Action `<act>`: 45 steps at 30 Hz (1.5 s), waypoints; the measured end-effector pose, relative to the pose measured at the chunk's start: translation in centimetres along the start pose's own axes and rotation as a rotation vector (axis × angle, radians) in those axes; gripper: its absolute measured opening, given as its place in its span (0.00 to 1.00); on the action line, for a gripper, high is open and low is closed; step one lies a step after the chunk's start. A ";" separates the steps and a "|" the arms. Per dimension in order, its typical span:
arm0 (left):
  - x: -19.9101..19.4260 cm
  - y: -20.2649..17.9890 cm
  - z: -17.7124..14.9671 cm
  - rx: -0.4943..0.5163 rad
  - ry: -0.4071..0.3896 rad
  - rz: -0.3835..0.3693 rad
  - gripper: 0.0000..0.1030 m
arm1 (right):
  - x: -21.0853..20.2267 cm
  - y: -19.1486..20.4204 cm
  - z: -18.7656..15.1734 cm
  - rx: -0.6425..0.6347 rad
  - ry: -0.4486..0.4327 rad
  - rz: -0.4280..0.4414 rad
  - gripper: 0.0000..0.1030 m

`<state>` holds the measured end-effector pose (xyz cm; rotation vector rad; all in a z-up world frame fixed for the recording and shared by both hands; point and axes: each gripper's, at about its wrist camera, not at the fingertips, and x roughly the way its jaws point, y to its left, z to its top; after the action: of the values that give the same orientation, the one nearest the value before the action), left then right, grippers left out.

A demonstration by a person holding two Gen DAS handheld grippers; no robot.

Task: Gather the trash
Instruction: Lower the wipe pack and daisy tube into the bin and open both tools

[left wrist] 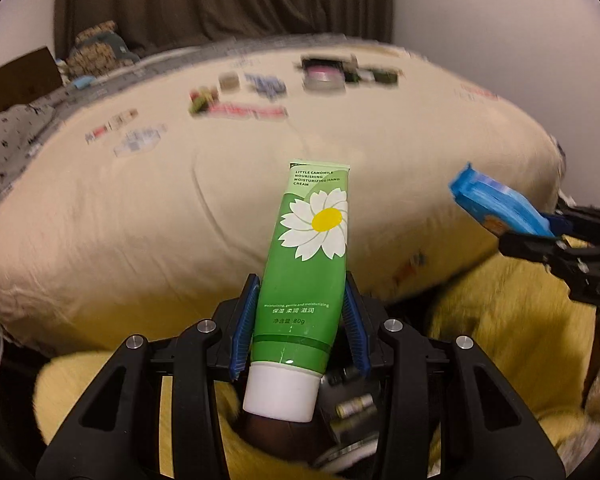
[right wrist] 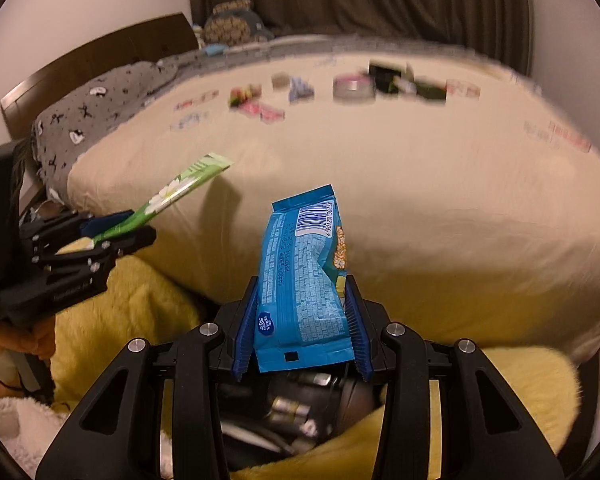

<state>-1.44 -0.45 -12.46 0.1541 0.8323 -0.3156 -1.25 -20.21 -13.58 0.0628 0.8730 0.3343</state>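
My left gripper (left wrist: 300, 292) is shut on a green hand-cream tube (left wrist: 306, 264) with a daisy print, white cap toward the camera. In the right wrist view that tube (right wrist: 172, 192) sticks out of the left gripper (right wrist: 124, 226) at the left. My right gripper (right wrist: 302, 292) is shut on a blue snack packet (right wrist: 304, 276), barcode end pointing away. The same packet (left wrist: 500, 208) shows at the right of the left wrist view, held by the right gripper (left wrist: 556, 228). Both grippers hang over the mouth of a fuzzy yellow bag (right wrist: 512, 384) with dark items inside.
A bed with a cream cover (left wrist: 180, 208) lies ahead, with several small packets and boxes (left wrist: 260, 96) scattered at its far side. A grey patterned pillow (right wrist: 92, 108) and a brown headboard (right wrist: 100, 56) are at the left. Dark curtains hang behind.
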 end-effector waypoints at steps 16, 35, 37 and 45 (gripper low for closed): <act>9.2 -2.8 -5.1 0.062 0.301 -0.116 0.36 | 8.2 -1.1 -4.2 0.061 0.247 0.003 0.40; 10.7 -1.4 -5.3 0.023 0.348 -0.114 0.53 | 9.3 -2.9 -4.0 0.135 0.271 -0.028 0.63; 10.2 -1.0 -5.2 0.013 0.332 -0.098 0.54 | 8.7 -3.2 -3.6 0.137 0.256 -0.035 0.63; 7.8 0.5 -3.4 0.001 0.254 -0.056 0.60 | 6.8 -2.9 -1.9 0.100 0.181 -0.060 0.63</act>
<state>1.28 -0.78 -20.49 0.1741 1.0894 -0.3540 2.11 -21.00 -20.46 0.0998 1.0690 0.2428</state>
